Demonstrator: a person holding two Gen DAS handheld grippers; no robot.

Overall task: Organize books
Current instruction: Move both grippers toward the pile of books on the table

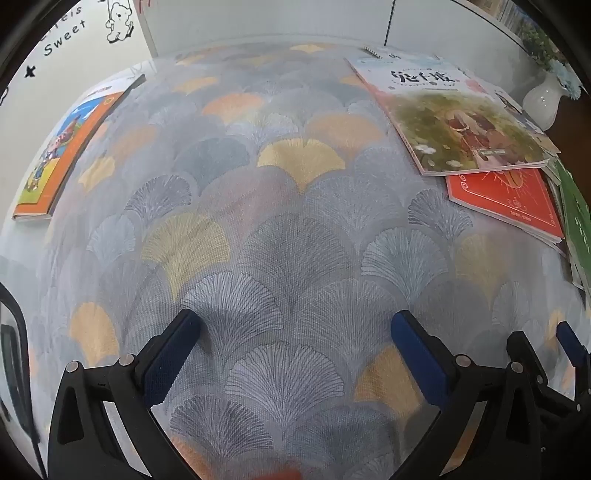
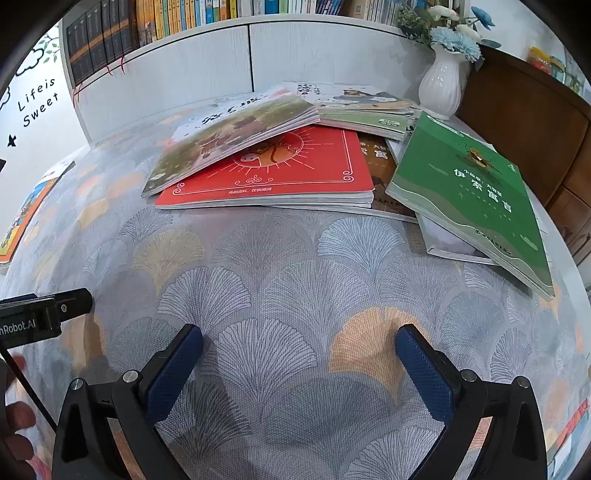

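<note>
A loose heap of books lies at the far right of the table. A meadow-picture book [image 2: 229, 136] [image 1: 461, 122] rests tilted on a red book [image 2: 295, 170] [image 1: 506, 199]. A green book [image 2: 469, 192] lies to the right over a white one, and more books [image 2: 365, 107] lie behind. An orange book [image 1: 62, 155] [image 2: 22, 218] lies alone at the table's left edge. My left gripper [image 1: 295, 325] hangs open over bare cloth. My right gripper [image 2: 299, 339] is open too, short of the heap, nothing between its fingers.
The table wears a fan-patterned cloth [image 2: 258, 266]. A white vase with flowers [image 2: 443, 85] stands behind the heap, next to a dark wooden cabinet [image 2: 535, 122]. A bookshelf [image 2: 184, 18] full of upright books runs along the back wall. A hand [image 2: 14, 424] shows at the lower left.
</note>
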